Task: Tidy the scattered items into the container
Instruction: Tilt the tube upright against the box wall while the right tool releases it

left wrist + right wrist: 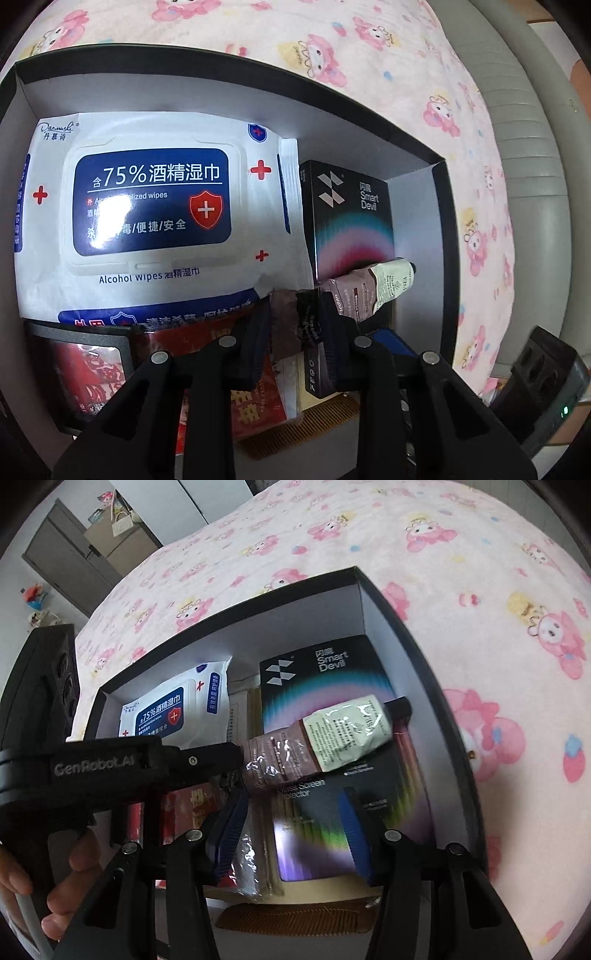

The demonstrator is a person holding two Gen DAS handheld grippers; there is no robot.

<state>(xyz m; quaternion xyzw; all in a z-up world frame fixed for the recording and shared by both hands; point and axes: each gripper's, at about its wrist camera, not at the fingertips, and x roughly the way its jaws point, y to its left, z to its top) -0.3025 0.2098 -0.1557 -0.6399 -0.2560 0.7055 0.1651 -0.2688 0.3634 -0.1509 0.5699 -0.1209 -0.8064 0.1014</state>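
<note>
bedspread [461, 554]: soft fleecy cloth, matt, filling the top and right of the frame
box [421, 155]: matt card, dark rim, pale smooth inner walls
wipes pack [147, 199]: glossy plastic film, glare at centre left, smooth lid
tube [314, 746]: crinkled shiny foil-like skin with a pale paper-look label, mid frame
screen protector box [332, 672]: smooth printed card, slight sheen
comb [295, 917]: wood-look, matt, bottom centre
left gripper [295, 321]: matt black plastic arms, bright metal rivets, ribbed blue pads
</note>
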